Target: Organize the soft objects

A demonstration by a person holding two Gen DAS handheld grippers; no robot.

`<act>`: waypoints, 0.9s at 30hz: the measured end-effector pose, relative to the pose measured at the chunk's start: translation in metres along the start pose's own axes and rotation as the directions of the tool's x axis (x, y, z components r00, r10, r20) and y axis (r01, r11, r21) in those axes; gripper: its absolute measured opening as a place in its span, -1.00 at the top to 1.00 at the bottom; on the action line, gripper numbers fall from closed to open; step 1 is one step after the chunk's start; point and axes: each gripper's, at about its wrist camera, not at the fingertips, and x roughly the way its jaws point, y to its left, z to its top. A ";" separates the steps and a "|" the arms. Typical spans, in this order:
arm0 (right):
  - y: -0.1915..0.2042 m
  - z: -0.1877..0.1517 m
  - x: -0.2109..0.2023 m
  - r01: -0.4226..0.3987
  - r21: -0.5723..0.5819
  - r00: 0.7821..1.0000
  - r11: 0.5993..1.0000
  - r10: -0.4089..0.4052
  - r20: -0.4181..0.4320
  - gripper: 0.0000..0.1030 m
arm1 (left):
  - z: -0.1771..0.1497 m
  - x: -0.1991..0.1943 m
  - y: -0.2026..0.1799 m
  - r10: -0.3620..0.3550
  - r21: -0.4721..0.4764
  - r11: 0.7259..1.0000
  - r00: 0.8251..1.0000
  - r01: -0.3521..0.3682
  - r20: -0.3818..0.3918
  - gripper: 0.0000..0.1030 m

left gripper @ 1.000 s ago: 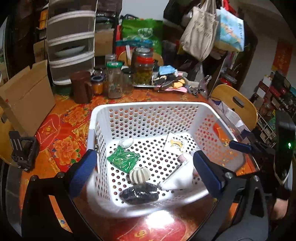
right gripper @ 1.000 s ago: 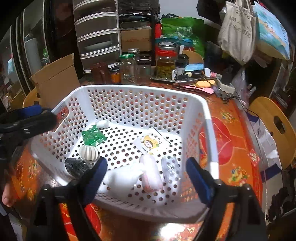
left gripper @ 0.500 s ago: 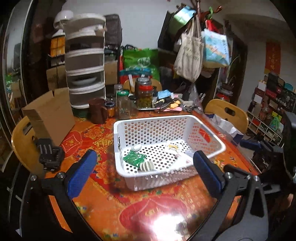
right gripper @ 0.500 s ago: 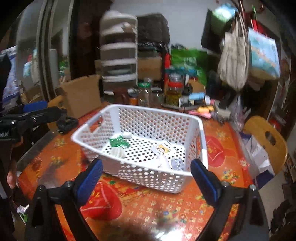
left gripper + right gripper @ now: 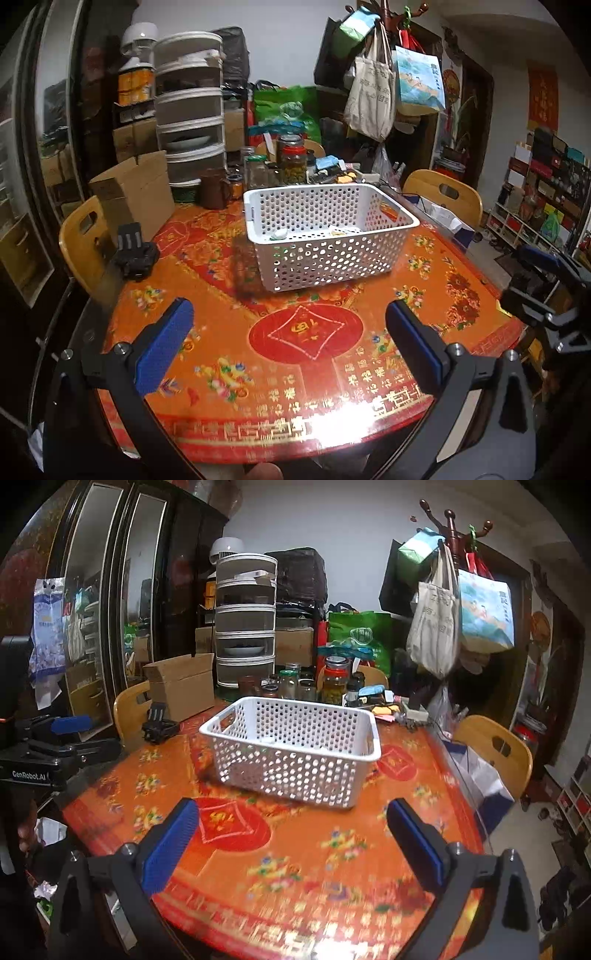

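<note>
both of your grippers have pulled back from the basket since the earlier frames. your left gripper and right gripper hover above the near surface, fingers spread wide and grasping nothing. the white perforated basket sits mid-surface, well apart from both. your left view shows small items lying in the basket; your right view shows only its outer wall.
</note>
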 end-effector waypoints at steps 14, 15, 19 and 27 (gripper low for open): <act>-0.008 -0.010 -0.005 0.072 0.072 0.997 0.995 -0.070 -0.027 -0.98 | -0.003 0.010 -0.010 0.003 -0.043 0.999 1.000 -0.003 -0.001 -1.00; -0.007 -0.010 -0.006 0.081 0.069 0.997 0.994 -0.079 -0.026 -0.98 | -0.003 0.011 -0.009 0.006 -0.044 0.999 1.000 -0.006 -0.001 -1.00; -0.007 -0.011 -0.006 0.102 0.060 0.995 0.993 -0.100 -0.025 -0.98 | 0.000 0.015 -0.007 0.009 -0.045 0.999 1.000 -0.009 -0.001 -1.00; -0.007 -0.010 -0.004 0.096 0.069 0.995 0.993 -0.094 -0.028 -0.98 | -0.002 0.017 -0.005 0.009 -0.049 0.999 1.000 -0.009 -0.010 -1.00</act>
